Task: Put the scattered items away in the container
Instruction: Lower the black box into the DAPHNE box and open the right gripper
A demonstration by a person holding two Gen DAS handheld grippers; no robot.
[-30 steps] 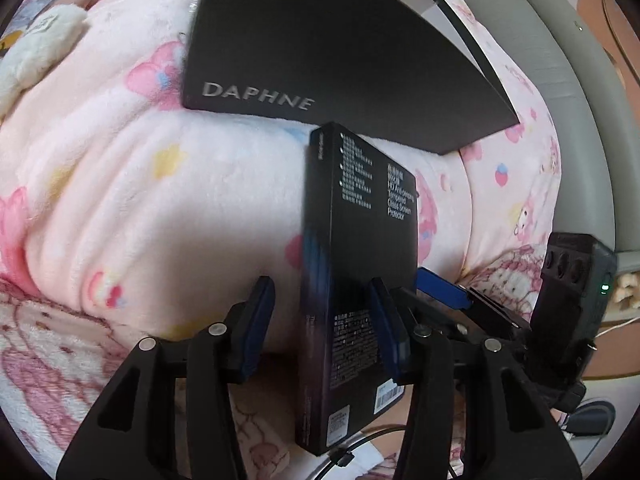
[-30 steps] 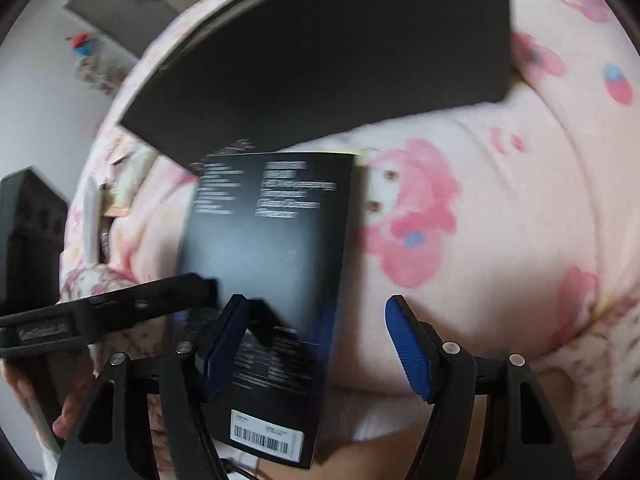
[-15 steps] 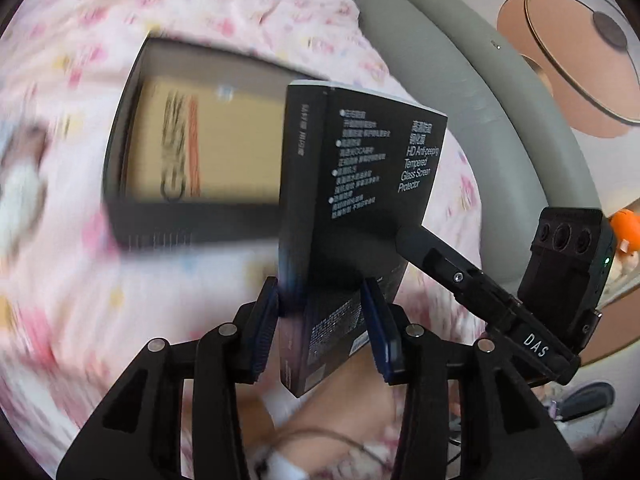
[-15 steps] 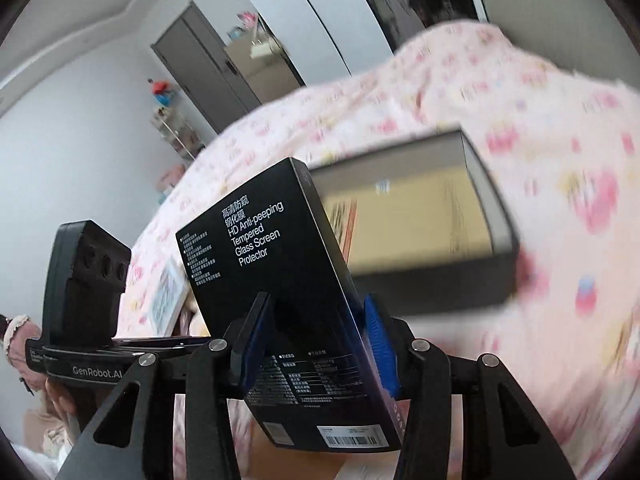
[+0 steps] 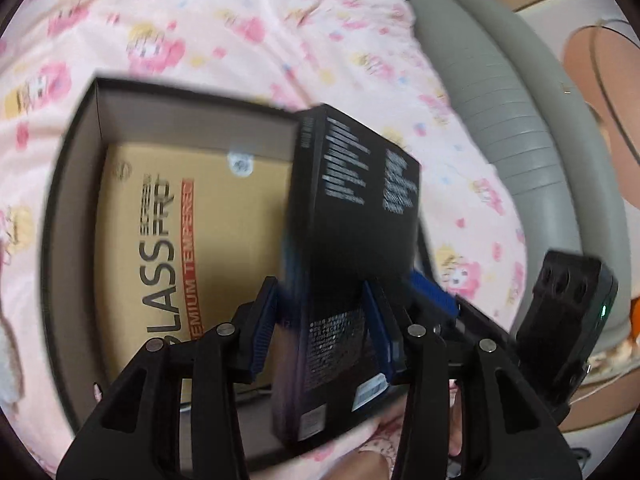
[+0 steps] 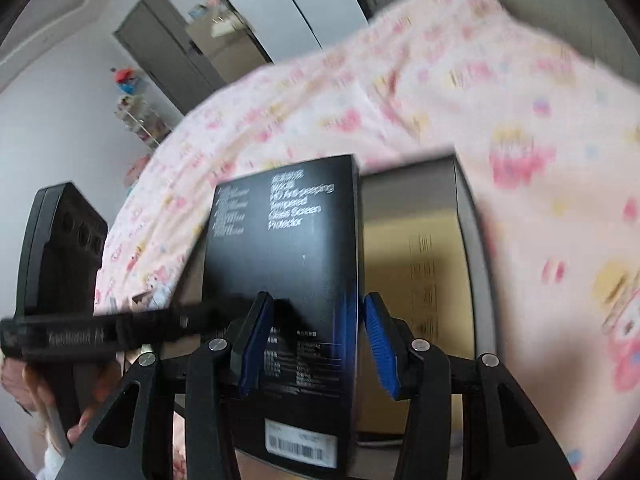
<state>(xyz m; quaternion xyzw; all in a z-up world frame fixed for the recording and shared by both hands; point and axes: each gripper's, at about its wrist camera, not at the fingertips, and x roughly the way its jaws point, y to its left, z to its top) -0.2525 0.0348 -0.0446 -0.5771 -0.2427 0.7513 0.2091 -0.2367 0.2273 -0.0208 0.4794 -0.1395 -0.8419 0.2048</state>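
The flat black cardboard screen-protector box (image 5: 352, 264), pinched by both the left gripper (image 5: 320, 320) and the newly closed right gripper (image 6: 316, 336), has been carried above the open dark cardboard container (image 5: 76, 184), ready for lowering in.

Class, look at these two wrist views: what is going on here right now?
A person with a gripper in each hand is carrying a black screen-protector box toward an open dark container on a pink blanket. The left gripper and right gripper both clamp the box. A tan glass-protector package already lies inside the container.
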